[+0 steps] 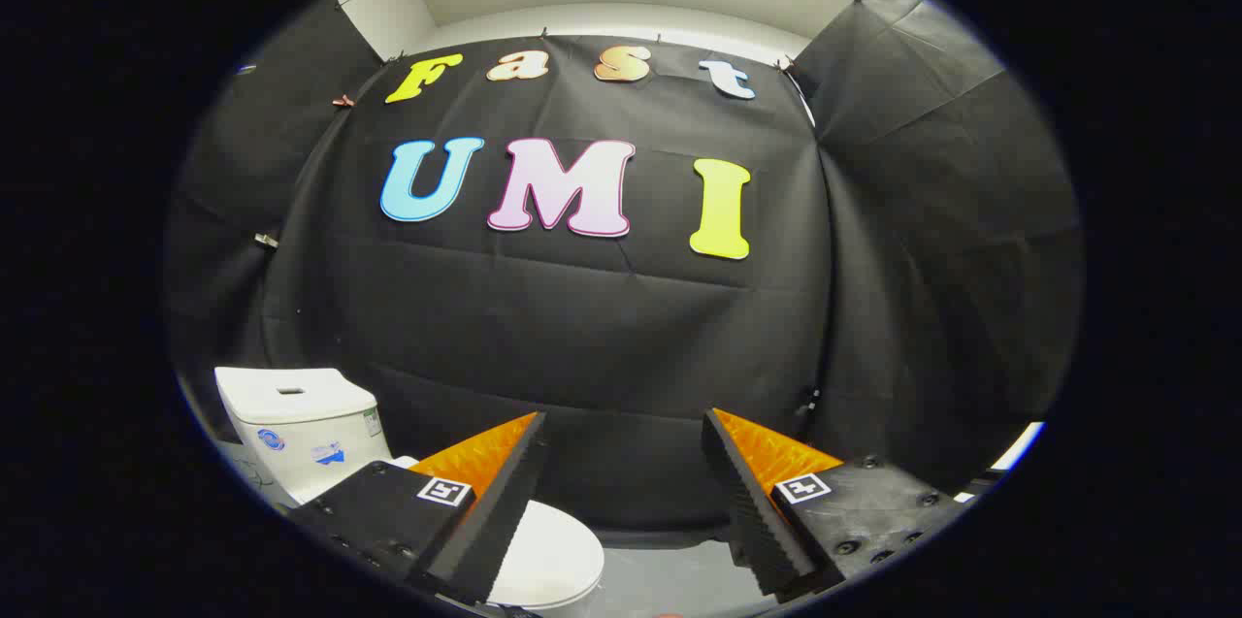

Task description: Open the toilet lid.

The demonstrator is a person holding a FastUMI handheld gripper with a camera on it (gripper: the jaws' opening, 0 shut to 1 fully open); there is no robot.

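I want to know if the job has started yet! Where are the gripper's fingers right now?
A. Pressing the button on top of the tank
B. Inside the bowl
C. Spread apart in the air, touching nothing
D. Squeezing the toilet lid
C: the gripper has its fingers spread with nothing between them, above the glossy white toilet lid, which lies closed.

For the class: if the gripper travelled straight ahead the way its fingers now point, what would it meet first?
Most likely the black cloth wall. The gripper is open with nothing between its fingers, and the toilet lid lies lower and off to the side, out of that line. Depth is hard to judge.
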